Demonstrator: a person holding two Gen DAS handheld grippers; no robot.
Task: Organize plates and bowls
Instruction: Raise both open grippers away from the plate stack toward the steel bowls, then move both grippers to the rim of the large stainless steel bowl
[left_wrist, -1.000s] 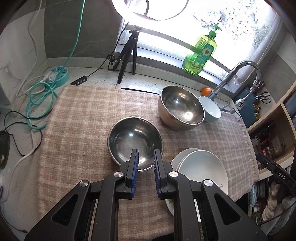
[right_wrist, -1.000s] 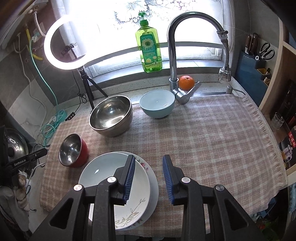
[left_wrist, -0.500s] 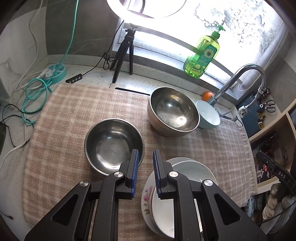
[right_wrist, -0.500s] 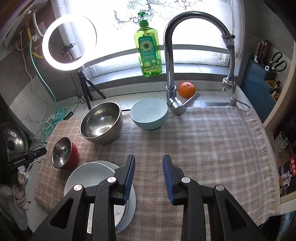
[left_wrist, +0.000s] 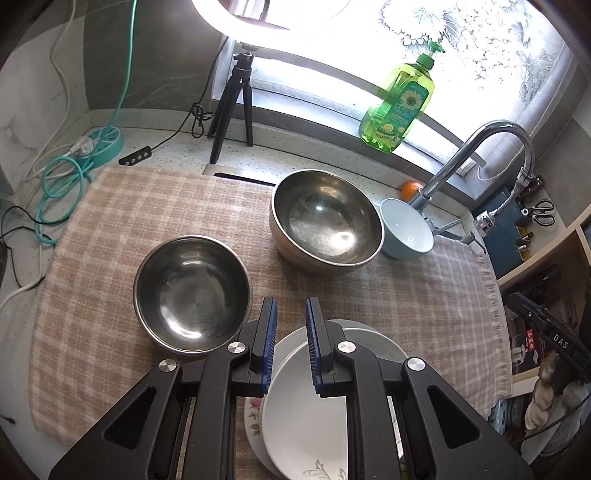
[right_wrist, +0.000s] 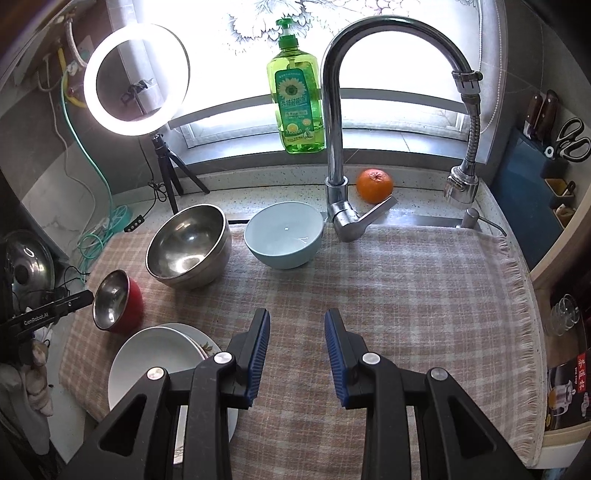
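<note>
While the left gripper (left_wrist: 290, 338) hangs above the near edge of the pink-and-white checked cloth (left_wrist: 110, 221), its blue-padded jaws stand only a narrow gap apart with nothing between them. Right beneath it sits the stack of white round plates (left_wrist: 306, 413), the top one plain with a grey leaf sprig at its near rim, the lower one showing a pink flower on its edge. Just to the left of that stack is the small steel bowl with the red outside (left_wrist: 192, 293), empty and upright. Over on the other side, the right gripper (right_wrist: 297, 352) hovers above bare cloth, jaws a moderate gap apart and holding nothing too; the plates lie off to its left in that view, partly under its black frame. Further back, the large stainless steel bowl (left_wrist: 327, 219) sits on the cloth, and just beside it, possibly touching, is the pale blue ceramic bowl (right_wrist: 282, 238), both empty. Behind the blue bowl stands the curved chrome tap (right_wrist: 334, 110), with a round orange fruit (right_wrist: 374, 185) beside its base. Furthest off, on the window sill, is the green dish soap bottle (right_wrist: 297, 96), and at the far left the glowing ring light on its black tripod (right_wrist: 135, 79).
</note>
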